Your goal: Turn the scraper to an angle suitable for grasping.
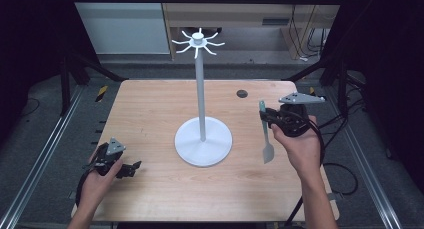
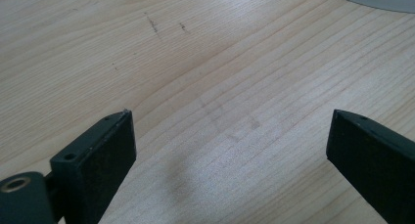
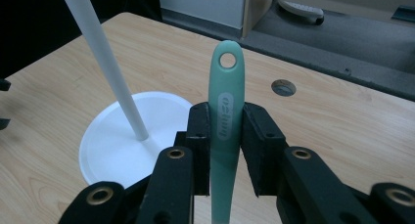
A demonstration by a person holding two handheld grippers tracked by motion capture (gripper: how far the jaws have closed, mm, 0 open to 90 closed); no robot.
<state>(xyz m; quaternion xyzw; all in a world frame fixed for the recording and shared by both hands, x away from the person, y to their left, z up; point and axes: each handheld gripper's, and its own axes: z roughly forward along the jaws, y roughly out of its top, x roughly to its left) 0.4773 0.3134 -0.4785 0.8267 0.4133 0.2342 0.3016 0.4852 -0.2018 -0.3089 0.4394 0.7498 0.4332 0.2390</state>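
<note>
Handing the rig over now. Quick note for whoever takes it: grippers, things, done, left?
Right gripper: shut on the green spatula, handle end with hanging hole up, blade down, lifted off the table.
Left gripper: open, empty, low over bare wood at the near left.
White hook stand: upright mid-table, hooks bare.
Done: spatula picked up.
Left: probably hang it by its hole on a hook.

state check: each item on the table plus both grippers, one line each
spatula: clamped by the handle, hanging hole free, blade end low.
right gripper: shut on the spatula.
left gripper: open, nothing between the jaws, low over the table.
hook stand: upright at table centre, hooks bare.
</note>
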